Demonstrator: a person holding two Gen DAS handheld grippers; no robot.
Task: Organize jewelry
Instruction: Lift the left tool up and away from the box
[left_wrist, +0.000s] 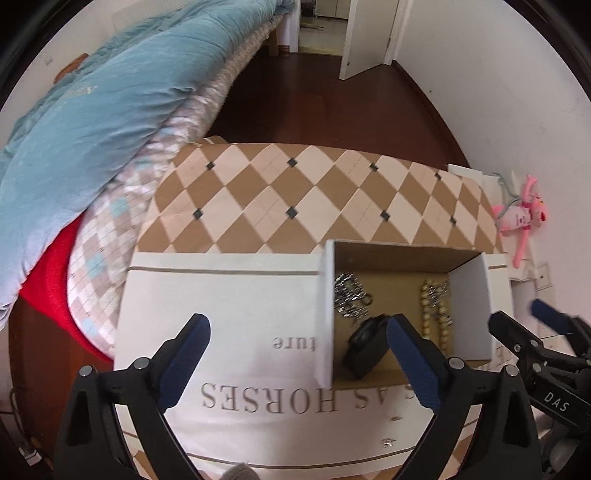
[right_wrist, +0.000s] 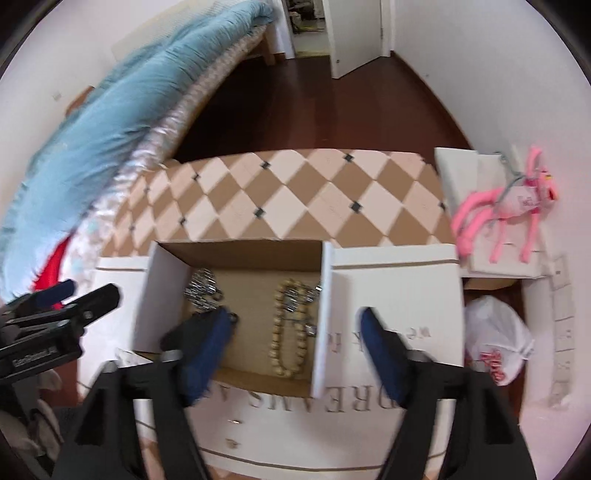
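Observation:
An open cardboard box (left_wrist: 410, 260) (right_wrist: 243, 254) stands on the patterned table. Inside lie a silver chain (left_wrist: 349, 295) (right_wrist: 201, 288), a beige bead necklace (left_wrist: 436, 314) (right_wrist: 290, 332) and a black watch (left_wrist: 365, 345). My left gripper (left_wrist: 297, 365) is open and empty, held over the table just left of the box; its right finger overlaps the box's front. My right gripper (right_wrist: 295, 358) is open and empty above the box's near edge and right flap. Two tiny metal pieces (left_wrist: 388, 441) (right_wrist: 232, 411) lie on the cloth in front of the box.
The table (left_wrist: 295, 192) carries a diamond-patterned cloth with printed lettering. A bed with a blue quilt (left_wrist: 92, 122) lies to the left. A pink plush toy (right_wrist: 509, 210) and a white plastic bag (right_wrist: 498, 343) sit to the right by the wall.

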